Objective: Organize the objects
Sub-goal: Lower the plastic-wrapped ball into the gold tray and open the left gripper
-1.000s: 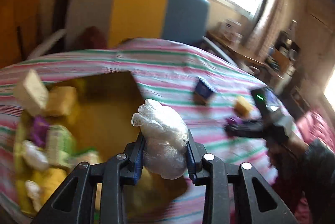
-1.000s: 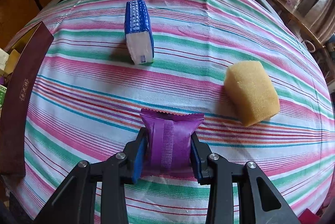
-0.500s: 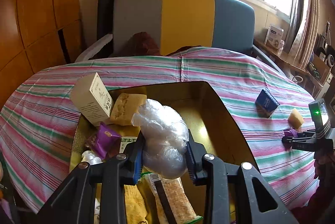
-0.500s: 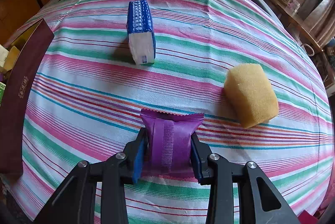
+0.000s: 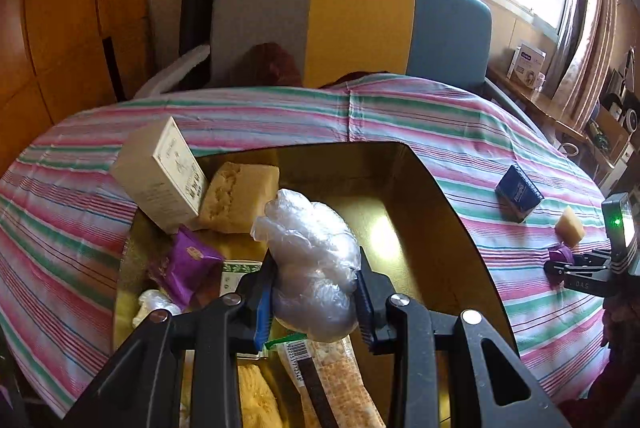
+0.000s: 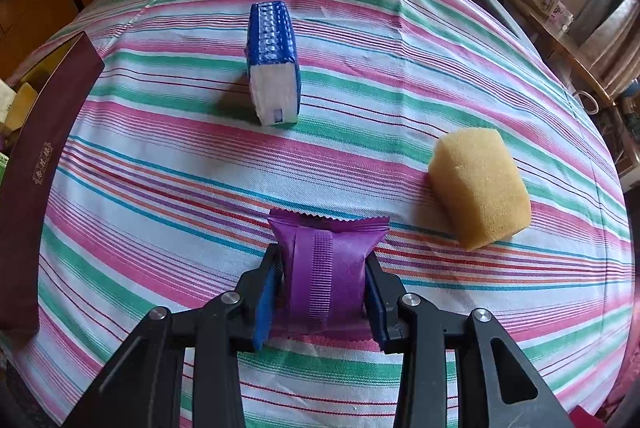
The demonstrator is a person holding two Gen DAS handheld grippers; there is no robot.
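Observation:
My left gripper (image 5: 316, 292) is shut on a crumpled clear plastic bag (image 5: 312, 260) and holds it over the gold-lined box (image 5: 436, 188). Inside the box lie a white carton (image 5: 160, 172), a yellow sponge (image 5: 236, 192), a purple packet (image 5: 186, 268) and a cracker pack (image 5: 340, 380). My right gripper (image 6: 322, 288) is shut on a purple snack packet (image 6: 326, 268) that rests on the striped cloth. Past it on the cloth stand a blue tissue pack (image 6: 274, 68) and a yellow sponge (image 6: 478, 182). The left wrist view shows the right gripper (image 5: 564, 266) at the far right.
The round table wears a striped tablecloth (image 6: 160, 188). The box's dark red outer wall (image 6: 36, 156) stands at the left of the right wrist view. A grey, yellow and blue chair (image 5: 352, 20) sits behind the table. Shelves with clutter (image 5: 604, 116) stand at the right.
The left gripper has swung with the plastic bag from the box's right edge to over its inside and sunk a little. The right gripper has stayed put on the purple packet.

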